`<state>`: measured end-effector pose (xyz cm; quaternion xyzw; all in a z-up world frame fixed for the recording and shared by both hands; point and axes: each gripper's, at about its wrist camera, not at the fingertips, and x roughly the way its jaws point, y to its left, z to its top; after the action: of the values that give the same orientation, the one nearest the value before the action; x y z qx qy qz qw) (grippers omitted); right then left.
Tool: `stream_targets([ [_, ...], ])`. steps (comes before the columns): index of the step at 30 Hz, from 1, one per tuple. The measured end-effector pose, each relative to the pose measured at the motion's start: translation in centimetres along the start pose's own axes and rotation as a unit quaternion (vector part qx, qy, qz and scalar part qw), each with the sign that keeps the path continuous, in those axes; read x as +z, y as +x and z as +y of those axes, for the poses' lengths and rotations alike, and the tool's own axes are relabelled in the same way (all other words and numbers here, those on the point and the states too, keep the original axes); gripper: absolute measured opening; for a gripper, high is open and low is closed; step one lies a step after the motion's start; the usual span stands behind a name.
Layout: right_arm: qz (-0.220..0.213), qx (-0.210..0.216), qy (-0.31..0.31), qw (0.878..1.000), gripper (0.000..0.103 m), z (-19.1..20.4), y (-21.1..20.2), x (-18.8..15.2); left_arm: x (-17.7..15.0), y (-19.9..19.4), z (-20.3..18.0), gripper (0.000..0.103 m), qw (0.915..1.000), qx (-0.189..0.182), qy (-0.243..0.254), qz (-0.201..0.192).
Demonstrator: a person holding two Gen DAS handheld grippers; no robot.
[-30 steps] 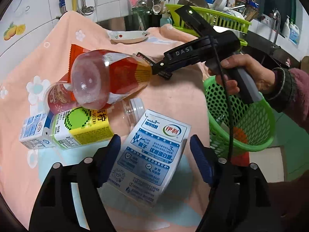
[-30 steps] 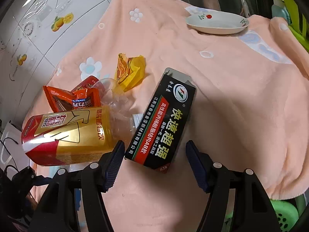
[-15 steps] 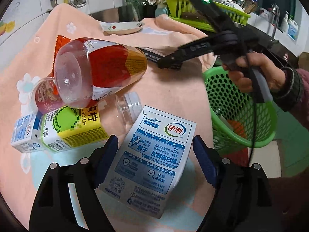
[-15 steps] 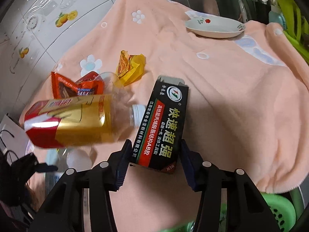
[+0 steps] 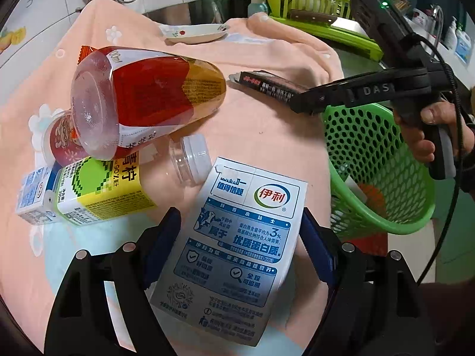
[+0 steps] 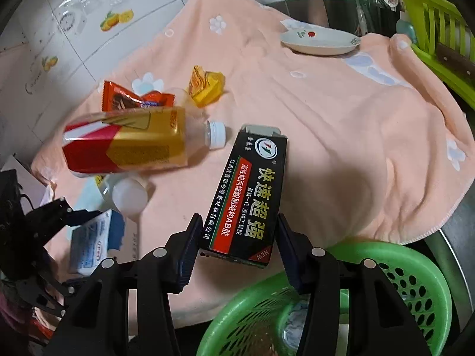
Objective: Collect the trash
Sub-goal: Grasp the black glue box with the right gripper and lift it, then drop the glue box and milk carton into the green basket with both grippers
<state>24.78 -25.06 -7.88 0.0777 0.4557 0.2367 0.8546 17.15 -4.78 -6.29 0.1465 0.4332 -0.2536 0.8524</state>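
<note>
The left claw [image 5: 239, 238] pinches a white-and-blue 伊利 milk carton [image 5: 237, 237] near the bench's front edge; the right claw [image 6: 239, 237] pinches a black box [image 6: 248, 195] reading 快速超强 and NEW, above the green basket [image 6: 415, 270]. The basket's contents are blurred. A red-gold bottle [image 5: 145, 101] lies on other trash behind.

Peach towel [image 6: 341, 124] carries plate [image 6: 320, 43], yellow wrapper [image 6: 206, 89], green-yellow carton [image 5: 101, 191].

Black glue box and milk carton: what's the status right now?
Right gripper clamps black glue box. Left gripper straddles milk carton, contact unclear. Green basket below, unobstructed.
</note>
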Motion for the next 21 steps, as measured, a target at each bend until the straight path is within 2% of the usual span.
stream_targets([
  [1, -0.001, -0.001, 0.001, 1.0, 0.059, 0.0, 0.1, 0.0, -0.1, -0.1, 0.0, 0.078, 1.0, 0.002, 0.001, -0.002],
  [3, -0.004, -0.005, 0.001, 1.0, 0.064, 0.2, 0.3, 0.3, -0.1, -0.1, -0.1, 0.077, 1.0, 0.003, 0.001, -0.006],
  [8, 0.002, -0.021, -0.004, 1.0, 0.064, 0.7, 1.8, 1.0, 0.0, -0.2, 0.2, 0.077, 0.9998, 0.0, -0.014, -0.014],
  [11, -0.002, -0.048, -0.02, 0.999, 0.046, 1.1, 2.1, 1.1, 0.0, -0.1, 0.1, 0.076, 0.9997, 0.004, -0.018, -0.016],
  [15, -0.009, -0.049, -0.024, 0.998, 0.044, 1.0, 1.2, 0.4, 0.1, -0.1, -0.1, 0.075, 0.9994, 0.015, -0.027, -0.016],
  [21, -0.031, -0.053, -0.038, 0.997, 0.043, 1.0, -2.3, -1.6, 0.0, -0.9, -1.0, 0.072, 0.9972, 0.017, -0.062, -0.038],
])
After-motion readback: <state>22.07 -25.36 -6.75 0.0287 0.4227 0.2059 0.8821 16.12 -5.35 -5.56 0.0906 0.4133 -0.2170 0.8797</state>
